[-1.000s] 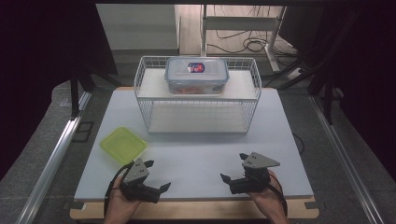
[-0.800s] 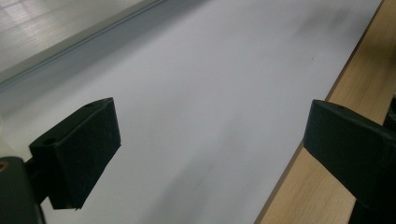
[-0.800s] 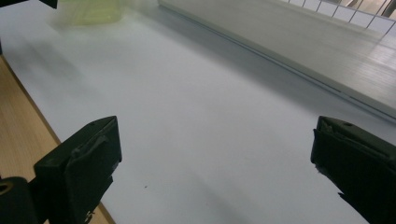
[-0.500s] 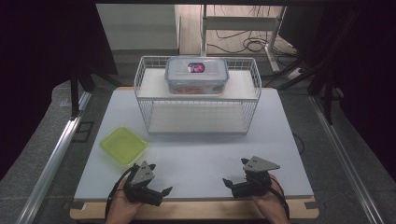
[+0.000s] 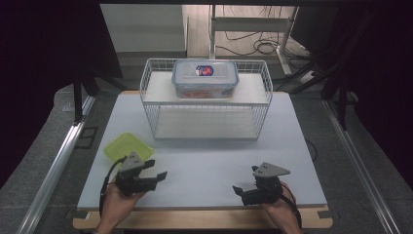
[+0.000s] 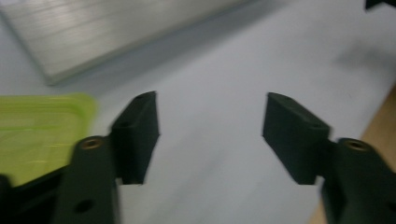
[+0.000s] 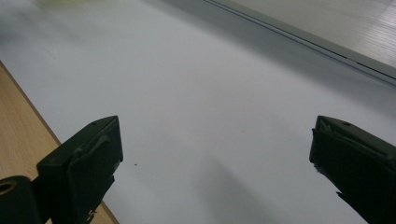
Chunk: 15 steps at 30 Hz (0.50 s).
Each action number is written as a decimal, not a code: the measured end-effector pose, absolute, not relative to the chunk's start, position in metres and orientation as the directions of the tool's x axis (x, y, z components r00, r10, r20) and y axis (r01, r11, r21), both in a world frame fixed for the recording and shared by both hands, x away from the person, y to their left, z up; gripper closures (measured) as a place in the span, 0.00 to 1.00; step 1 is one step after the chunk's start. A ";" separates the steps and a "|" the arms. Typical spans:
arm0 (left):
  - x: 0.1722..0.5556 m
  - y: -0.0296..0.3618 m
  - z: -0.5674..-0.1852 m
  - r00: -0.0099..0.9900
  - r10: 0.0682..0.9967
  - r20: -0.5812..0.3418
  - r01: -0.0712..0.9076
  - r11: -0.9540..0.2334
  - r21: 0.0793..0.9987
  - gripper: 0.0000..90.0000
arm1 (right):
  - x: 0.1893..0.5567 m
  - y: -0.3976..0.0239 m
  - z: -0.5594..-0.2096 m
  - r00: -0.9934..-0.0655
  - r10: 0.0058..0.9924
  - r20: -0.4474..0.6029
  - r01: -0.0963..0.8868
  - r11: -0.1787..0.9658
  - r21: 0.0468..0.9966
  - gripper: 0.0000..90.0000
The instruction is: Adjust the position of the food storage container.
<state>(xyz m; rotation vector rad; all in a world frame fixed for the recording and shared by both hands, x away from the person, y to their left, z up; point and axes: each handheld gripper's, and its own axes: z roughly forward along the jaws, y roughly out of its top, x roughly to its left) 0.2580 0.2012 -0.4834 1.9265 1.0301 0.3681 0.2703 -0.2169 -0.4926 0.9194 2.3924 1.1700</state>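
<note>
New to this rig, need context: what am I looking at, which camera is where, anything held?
No robot: a person holds a two-jaw tool in each hand. The high view looks down on the table; the other two cameras ride on the tools and look along their black jaws. The left tool sits beside a yellow-green lid; its jaws have just been closing, with nothing between them. The right tool is open, holding nothing. Farther back, a wire basket carries a clear lidded container on top.

— What sort of place is this?
— A lab: a white table (image 5: 292, 146) ringed by black curtains (image 5: 44, 73), metal rails (image 5: 53, 170), and loose cables (image 5: 253, 46) (on the bare floor behind).
</note>
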 end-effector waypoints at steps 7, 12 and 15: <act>0.286 0.240 -0.481 0.529 0.842 -0.105 0.552 -0.247 0.797 0.82 | 0.270 -0.215 -0.493 -0.747 0.664 -0.018 0.402 0.473 0.784 0.04; 0.298 0.274 -0.481 0.465 0.881 -0.090 0.565 -0.217 0.796 0.99 | 0.271 -0.214 -0.495 -0.752 0.659 -0.021 0.404 0.486 0.775 0.05; 0.305 0.291 -0.482 0.419 0.905 -0.068 0.571 -0.204 0.795 1.00 | 0.271 -0.213 -0.495 -0.758 0.652 -0.027 0.398 0.495 0.772 0.05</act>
